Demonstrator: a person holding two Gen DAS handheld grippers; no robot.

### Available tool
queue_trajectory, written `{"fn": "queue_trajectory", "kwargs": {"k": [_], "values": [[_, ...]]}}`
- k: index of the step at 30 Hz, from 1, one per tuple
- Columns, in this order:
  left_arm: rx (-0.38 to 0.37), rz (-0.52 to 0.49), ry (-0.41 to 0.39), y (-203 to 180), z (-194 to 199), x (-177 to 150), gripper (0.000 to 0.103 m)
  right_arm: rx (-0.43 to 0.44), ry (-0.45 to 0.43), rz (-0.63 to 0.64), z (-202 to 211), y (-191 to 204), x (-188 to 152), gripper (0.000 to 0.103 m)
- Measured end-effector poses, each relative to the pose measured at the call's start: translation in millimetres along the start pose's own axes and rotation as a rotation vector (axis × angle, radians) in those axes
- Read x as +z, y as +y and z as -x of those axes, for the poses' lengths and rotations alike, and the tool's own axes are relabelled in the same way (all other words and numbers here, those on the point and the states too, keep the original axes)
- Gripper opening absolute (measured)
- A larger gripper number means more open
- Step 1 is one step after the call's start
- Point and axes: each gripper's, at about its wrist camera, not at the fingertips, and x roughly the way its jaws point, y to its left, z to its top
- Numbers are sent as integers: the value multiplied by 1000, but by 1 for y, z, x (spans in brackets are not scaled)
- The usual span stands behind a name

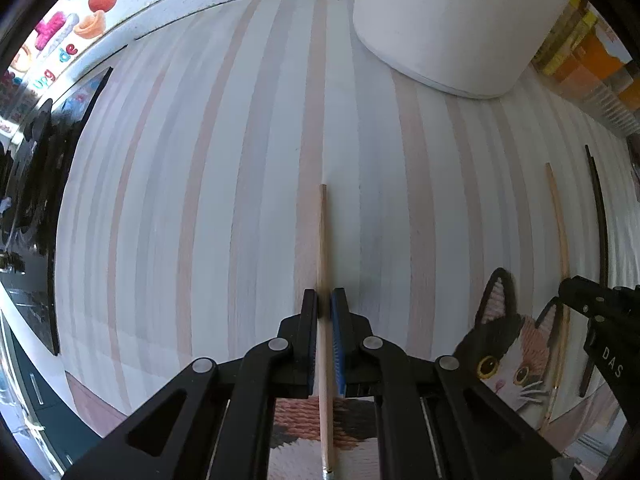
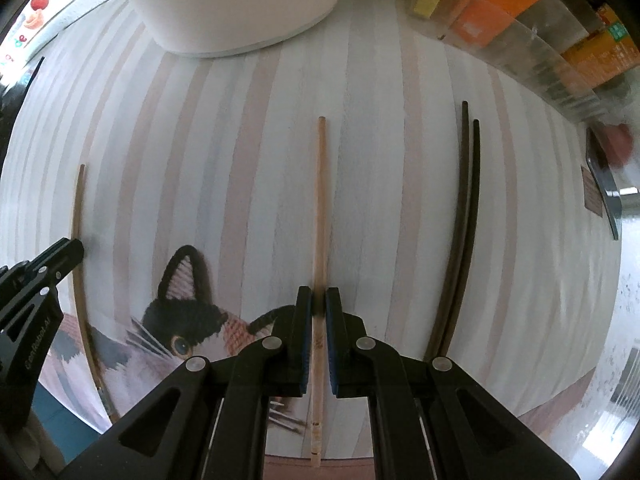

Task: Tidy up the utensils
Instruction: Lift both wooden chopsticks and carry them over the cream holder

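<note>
My left gripper [image 1: 324,300] is shut on a light wooden chopstick [image 1: 322,240] that lies along the striped placemat [image 1: 200,200]. My right gripper [image 2: 318,300] is shut on a second light wooden chopstick [image 2: 320,200]. The right gripper also shows at the right edge of the left wrist view [image 1: 592,300], and the left gripper at the left edge of the right wrist view [image 2: 60,256]. A pair of dark chopsticks [image 2: 466,200] lies side by side to the right of the right gripper. A white cylindrical holder [image 1: 448,24] stands at the far edge of the mat.
The placemat has a cat picture [image 2: 188,320] at its near edge. Orange and yellow boxes [image 2: 520,8] in a clear bin stand at the back right. A dark stove edge [image 1: 40,200] lies to the left. A fruit-decorated wall [image 1: 80,12] is at the back left.
</note>
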Motion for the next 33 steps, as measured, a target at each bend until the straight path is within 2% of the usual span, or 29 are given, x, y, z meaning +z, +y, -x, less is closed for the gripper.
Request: {"fn": "queue_trajectory", "kwargs": {"k": [5,11,16,19,24,27,33], "values": [[-1,-9,-4,-5,1,4,5,-11,-2,-17,1,7,-3,7],[3,-9,-2,-8,6,6,5,-15,1,-25,-10,8,11,9],[-24,-4,-7,-8,14,7,4,-13,-16,-32,-12,8,11,7],[-55,-12,-37,-9,32,8,4,65,-39,-73,-16,-6,7,7],[-102,-18,-105,-8,73,10,4,190,-140,-111,13,-21,2,7],[-130,-12,-147,-4,97,11,4,226,-191,-111,32,-25,0,7],[-166,4,-298,5,164,24,4,287,-310,-130,80,-38,1,7]]}}
